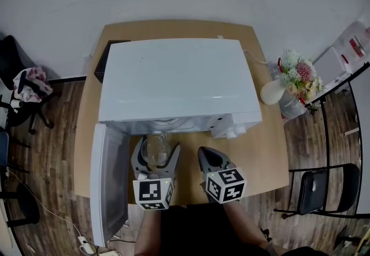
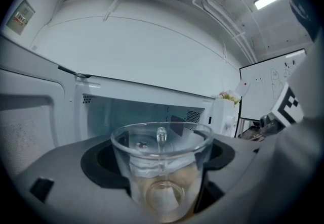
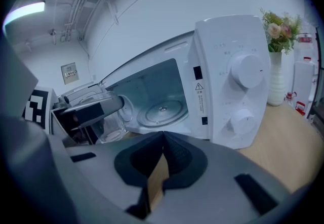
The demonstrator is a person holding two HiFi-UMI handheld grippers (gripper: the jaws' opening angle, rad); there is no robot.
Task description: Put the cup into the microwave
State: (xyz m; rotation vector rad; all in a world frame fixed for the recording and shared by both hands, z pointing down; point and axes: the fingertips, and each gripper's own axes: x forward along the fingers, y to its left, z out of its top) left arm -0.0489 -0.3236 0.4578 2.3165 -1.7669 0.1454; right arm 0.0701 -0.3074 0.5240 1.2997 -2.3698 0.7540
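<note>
A clear glass cup (image 1: 155, 149) with a handle is clamped upright in my left gripper (image 1: 156, 154), just in front of the open cavity of the white microwave (image 1: 179, 84). In the left gripper view the cup (image 2: 161, 170) fills the space between the jaws, with the microwave cavity (image 2: 147, 117) right behind it. My right gripper (image 1: 208, 158) hovers beside it to the right, shut with nothing in it. The right gripper view shows the glass turntable (image 3: 161, 110) inside the microwave, with the cup (image 3: 104, 114) at its left.
The microwave door (image 1: 107, 182) hangs open to the left, reaching past the wooden table's (image 1: 263, 151) front edge. A control panel with two knobs (image 3: 243, 94) is on the microwave's right. A vase of flowers (image 1: 289, 84) stands off the table's right side. Chairs stand on both sides.
</note>
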